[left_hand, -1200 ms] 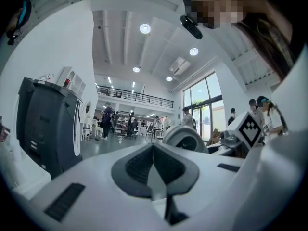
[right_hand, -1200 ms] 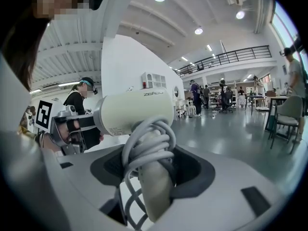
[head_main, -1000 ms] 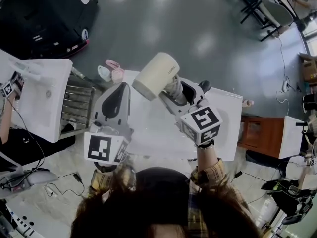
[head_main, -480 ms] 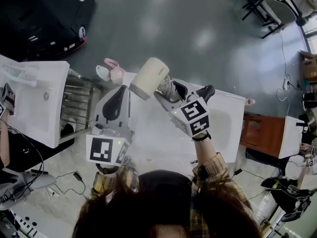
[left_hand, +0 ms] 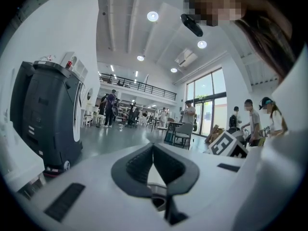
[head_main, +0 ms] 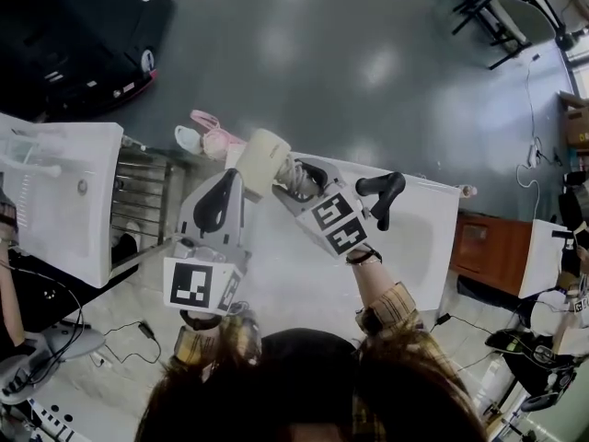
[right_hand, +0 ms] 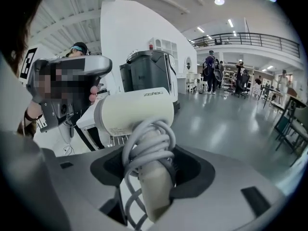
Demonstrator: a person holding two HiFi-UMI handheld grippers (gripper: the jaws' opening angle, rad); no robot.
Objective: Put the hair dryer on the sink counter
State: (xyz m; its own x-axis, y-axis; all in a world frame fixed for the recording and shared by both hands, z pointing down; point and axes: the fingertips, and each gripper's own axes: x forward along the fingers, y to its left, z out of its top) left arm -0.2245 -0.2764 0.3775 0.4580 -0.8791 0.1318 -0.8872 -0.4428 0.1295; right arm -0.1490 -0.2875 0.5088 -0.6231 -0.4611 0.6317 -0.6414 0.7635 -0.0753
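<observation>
The right gripper [head_main: 296, 178], its jaws clamped on the handle of the hair dryer [head_main: 262, 161], has carried it lower, toward the far left corner of the counter [head_main: 276, 265], so the set-down seems near. The left gripper [head_main: 225, 191] has its jaws closed on nothing.

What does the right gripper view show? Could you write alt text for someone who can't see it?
A cream hair dryer, grey cord coiled round its handle, is clamped by the handle between the right gripper's dark jaws. Behind it lie a glossy grey floor and a large bright hall with distant people.
</observation>
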